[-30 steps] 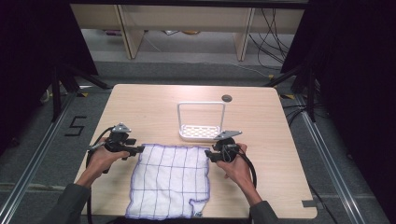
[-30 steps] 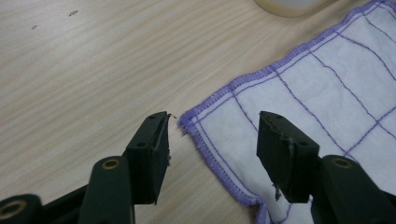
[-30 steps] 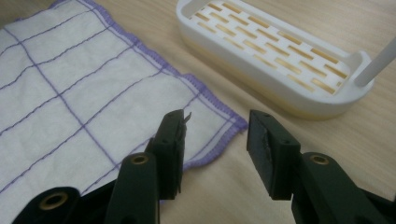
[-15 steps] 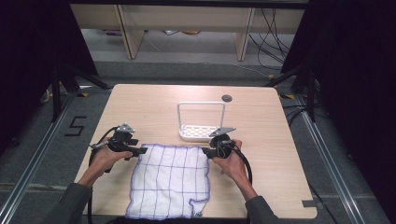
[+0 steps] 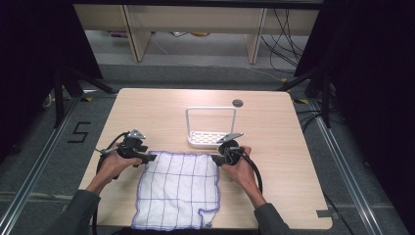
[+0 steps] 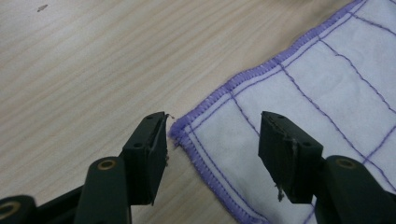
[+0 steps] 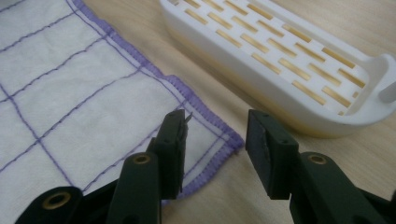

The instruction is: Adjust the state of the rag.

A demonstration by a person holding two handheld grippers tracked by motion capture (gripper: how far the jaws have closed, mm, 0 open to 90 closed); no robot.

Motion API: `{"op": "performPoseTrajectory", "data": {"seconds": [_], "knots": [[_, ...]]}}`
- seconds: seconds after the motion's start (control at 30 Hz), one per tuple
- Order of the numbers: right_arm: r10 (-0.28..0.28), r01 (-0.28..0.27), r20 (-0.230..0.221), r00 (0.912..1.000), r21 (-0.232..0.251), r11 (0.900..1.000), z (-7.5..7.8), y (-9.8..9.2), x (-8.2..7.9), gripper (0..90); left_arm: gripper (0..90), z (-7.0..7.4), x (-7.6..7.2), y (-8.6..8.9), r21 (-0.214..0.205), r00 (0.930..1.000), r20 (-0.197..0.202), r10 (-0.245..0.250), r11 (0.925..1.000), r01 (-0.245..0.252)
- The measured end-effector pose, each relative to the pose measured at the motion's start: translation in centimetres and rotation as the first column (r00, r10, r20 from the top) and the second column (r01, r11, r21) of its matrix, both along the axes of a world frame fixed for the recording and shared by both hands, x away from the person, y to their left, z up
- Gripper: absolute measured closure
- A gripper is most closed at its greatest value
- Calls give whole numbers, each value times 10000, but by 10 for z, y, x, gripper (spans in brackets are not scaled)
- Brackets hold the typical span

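A white cloth (image 5: 178, 188) with a purple grid and hem lies flat on the table's near half. My left gripper (image 5: 150, 157) is at its far left corner. In the left gripper view that gripper (image 6: 212, 135) stands open around the cloth's corner (image 6: 210, 126); its jaws have just been closing a little, and the pads do not touch the fabric. My right gripper (image 5: 215, 159) is at the far right corner. In the right gripper view it (image 7: 215, 135) is open, with the cloth's corner (image 7: 210, 126) lying between the jaws.
A white slatted rack (image 5: 210, 139) with a tall wire handle stands just behind the cloth, close to the right gripper; its tray (image 7: 280, 60) lies right beside the jaws. A round hole (image 5: 238, 103) sits near the wooden table's (image 5: 293, 147) far edge.
The right gripper has edged slightly left toward the cloth's far right corner. The left gripper has shifted slightly right toward its corner. The cloth lies as before.
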State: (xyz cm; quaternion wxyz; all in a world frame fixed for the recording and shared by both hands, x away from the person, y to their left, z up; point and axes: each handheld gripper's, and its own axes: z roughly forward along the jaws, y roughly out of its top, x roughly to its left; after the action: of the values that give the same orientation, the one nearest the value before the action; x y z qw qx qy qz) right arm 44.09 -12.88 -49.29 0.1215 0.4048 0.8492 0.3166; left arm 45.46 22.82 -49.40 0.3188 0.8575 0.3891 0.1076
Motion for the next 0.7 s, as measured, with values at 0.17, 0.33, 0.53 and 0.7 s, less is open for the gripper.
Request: {"op": "performPoseTrajectory", "data": {"seconds": [0.17, 0.33, 0.53, 0.7], "knots": [[-66, 65, -65, 10000, -154, 9999, -6, 3, 3, 582, 415, -3, 4, -2, 21, 9999, -7, 100, 9999, -100], [-116, 115, -65, 9999, -178, 9998, -9, 4, 5, 576, 438, -5, 7, -4, 23, 10000, -19, 52, 10000, -52], [-194, 191, -207, 9996, -109, 9998, -9, 5, 5, 578, 510, -10, 9, -4, 120, 10000, -66, -51, 9999, 52], [-54, 52, -298, 9995, -64, 10000, -8, 4, 5, 698, 652, -9, 7, -6, 175, 9990, -61, -435, 9989, 436]]}}
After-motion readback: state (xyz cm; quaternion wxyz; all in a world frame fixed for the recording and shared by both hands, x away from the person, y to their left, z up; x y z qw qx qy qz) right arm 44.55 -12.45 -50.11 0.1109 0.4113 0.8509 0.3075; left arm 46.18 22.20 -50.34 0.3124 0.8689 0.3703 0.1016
